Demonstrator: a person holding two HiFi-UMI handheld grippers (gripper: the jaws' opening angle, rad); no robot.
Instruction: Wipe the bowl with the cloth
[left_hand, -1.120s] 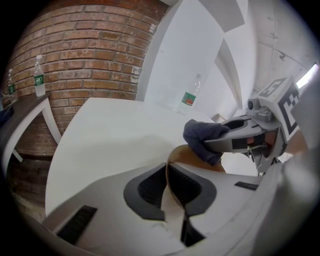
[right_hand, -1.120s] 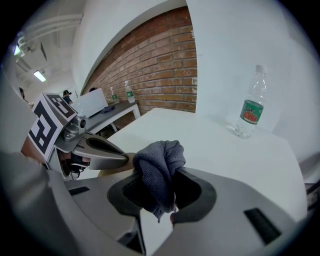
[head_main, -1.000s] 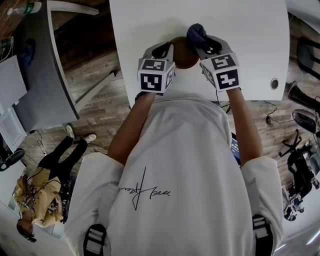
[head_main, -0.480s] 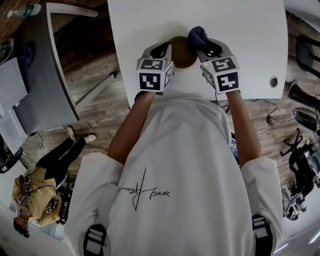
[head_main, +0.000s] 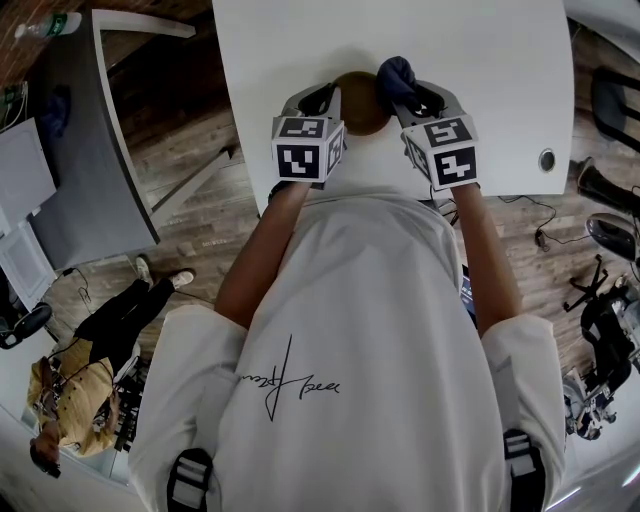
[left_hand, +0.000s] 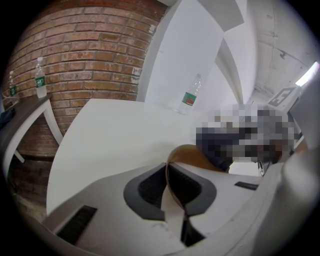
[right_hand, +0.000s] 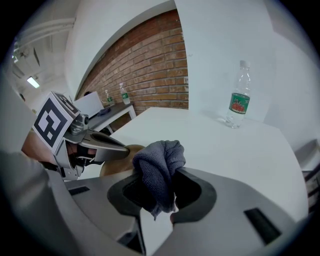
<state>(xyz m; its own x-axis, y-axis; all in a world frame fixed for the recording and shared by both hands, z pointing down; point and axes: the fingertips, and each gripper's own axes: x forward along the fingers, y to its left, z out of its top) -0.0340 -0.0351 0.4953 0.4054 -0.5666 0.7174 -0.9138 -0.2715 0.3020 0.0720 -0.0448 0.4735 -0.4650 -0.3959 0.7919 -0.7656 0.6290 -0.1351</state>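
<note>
Hardly anything has shifted over the last second: both grippers sit where they were at the near edge of the white table (head_main: 480, 90), and the cloth is no further round the bowl than before. The brown bowl (head_main: 364, 103) lies just inside that near edge, about midway along it, between the two tools. The left gripper (head_main: 333, 96) has it by the left side. In the left gripper view the jaws stand almost together, with the thin wall of the bowl pinched edge-on between the dark pads. Whether the bowl's base rests on the table or is lifted a little I cannot tell. The right gripper (head_main: 412, 95) is clamped on the dark grey-blue cloth (head_main: 394, 72), a wad of which bulges out above and ahead of the pads while a short tail hangs below them. From that wad the bowl lies to the left and slightly nearer the person, so the cloth sits at the bowl's far right rim, touching or just beside it. The right hand is therefore the one placed to wipe, and the left only steadies. I judge the next stroke needs the wad carried leftward and down over the rim into the hollow, against the left gripper's hold. A clear water bottle (right_hand: 239, 102) stands well apart towards the table's far edge.
</note>
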